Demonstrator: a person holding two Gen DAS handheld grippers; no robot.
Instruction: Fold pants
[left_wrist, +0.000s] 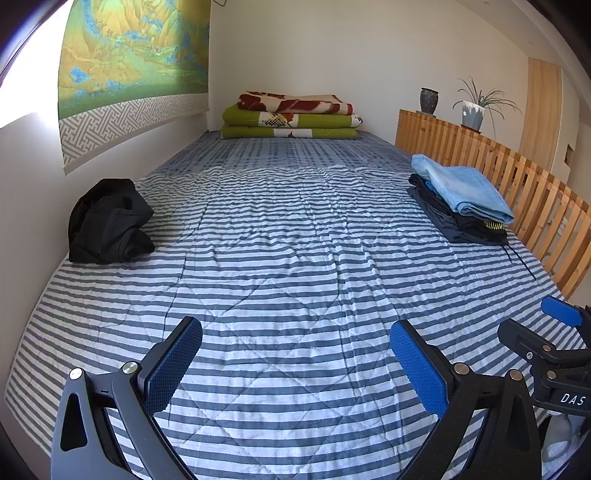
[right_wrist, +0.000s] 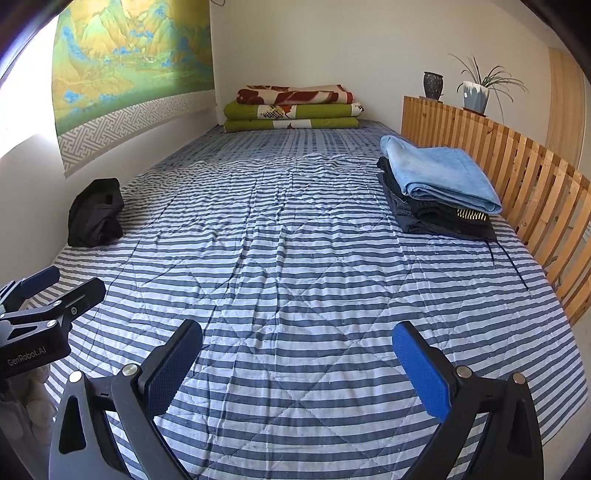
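A crumpled pair of black pants (left_wrist: 109, 221) (right_wrist: 96, 213) lies bunched at the left side of the striped bed, against the wall. My left gripper (left_wrist: 295, 363) hovers open over the near part of the quilt, nothing between its blue pads, well short of the pants. My right gripper (right_wrist: 297, 363) is open too, over the same near stretch, holding nothing. Each gripper shows in the other's view: the right one (left_wrist: 546, 332) at the right edge, the left one (right_wrist: 55, 291) at the left edge.
A stack of folded clothes (left_wrist: 461, 199) (right_wrist: 439, 188), light blue on top, sits at the right by the slatted wooden rail (left_wrist: 517, 184). Folded blankets (left_wrist: 291, 116) lie at the far end. The striped quilt (left_wrist: 295, 258) spreads between. Two pots (right_wrist: 472, 92) stand on the rail.
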